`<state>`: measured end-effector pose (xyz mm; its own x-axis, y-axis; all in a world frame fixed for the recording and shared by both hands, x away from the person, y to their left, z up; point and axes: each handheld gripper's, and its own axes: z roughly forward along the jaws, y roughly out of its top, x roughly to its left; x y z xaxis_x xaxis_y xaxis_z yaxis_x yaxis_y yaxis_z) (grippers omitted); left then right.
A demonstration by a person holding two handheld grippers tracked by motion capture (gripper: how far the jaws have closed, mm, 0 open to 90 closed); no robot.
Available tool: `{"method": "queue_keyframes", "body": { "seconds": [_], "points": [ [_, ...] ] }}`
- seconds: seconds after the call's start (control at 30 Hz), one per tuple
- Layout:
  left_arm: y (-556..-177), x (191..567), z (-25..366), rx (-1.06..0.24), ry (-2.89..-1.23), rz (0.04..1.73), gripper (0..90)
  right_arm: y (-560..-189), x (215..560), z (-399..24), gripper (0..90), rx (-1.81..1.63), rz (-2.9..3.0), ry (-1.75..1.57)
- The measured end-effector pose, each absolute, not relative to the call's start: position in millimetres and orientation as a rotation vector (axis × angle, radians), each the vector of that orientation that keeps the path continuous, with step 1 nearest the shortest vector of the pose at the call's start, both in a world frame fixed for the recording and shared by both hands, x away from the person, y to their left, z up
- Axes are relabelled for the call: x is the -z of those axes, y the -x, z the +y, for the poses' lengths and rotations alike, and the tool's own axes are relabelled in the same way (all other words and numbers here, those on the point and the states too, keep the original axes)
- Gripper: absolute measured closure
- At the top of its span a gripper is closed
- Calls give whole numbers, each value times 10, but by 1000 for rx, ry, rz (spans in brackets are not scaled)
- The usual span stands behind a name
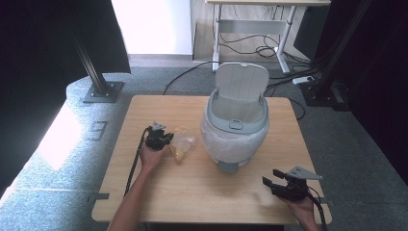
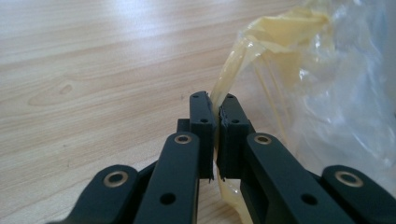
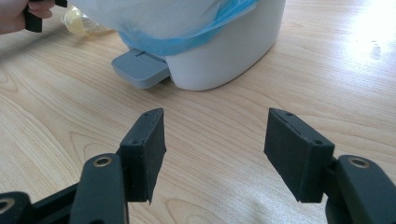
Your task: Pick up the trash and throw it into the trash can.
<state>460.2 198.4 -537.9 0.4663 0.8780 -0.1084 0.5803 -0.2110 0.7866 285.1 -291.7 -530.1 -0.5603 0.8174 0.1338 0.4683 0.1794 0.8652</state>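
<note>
Left tool [image 2: 215, 140] pinches the crumpled yellowish clear plastic bag [image 1: 182, 143] mid-frame; right tool [image 3: 215, 154] gapes empty, lower right.

A light wooden table [image 1: 159, 192] carries a grey-white plastic pedal bin [image 1: 236, 126] — lid raised, white liner folded over its rim, grey foot pedal [image 3: 140, 69] facing forward.

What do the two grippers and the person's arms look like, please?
Both the left gripper and the right gripper are black, with flat rectangular jaw pads, brass-coloured rivets on the linkage arms and a trailing black cable. The right gripper carries a grey three-cornered plate on top. The forearms are bare, with no sleeves visible.
</note>
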Motion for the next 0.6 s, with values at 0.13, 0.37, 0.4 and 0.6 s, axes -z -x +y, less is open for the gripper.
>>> {"method": "queue_keyframes", "body": {
  "seconds": [0.13, 0.37, 0.4, 0.6],
  "points": [
    [-4510, 5246, 2024, -469, -1889, 1185, 872, -2847, 5293, -2928, 380, -1335, 2092, -1220],
    [-4392, 5062, 2075, -461, -1838, 1147, 874, -2841, 5285, -2925, 379, -1337, 2088, -1217],
    [-4375, 5033, 2083, -460, -1829, 1143, 874, -2840, 5285, -2925, 380, -1337, 2088, -1217],
    [-4257, 4870, 2136, -451, -1797, 1110, 873, -2830, 5283, -2920, 379, -1339, 2086, -1218]
  ]
}}
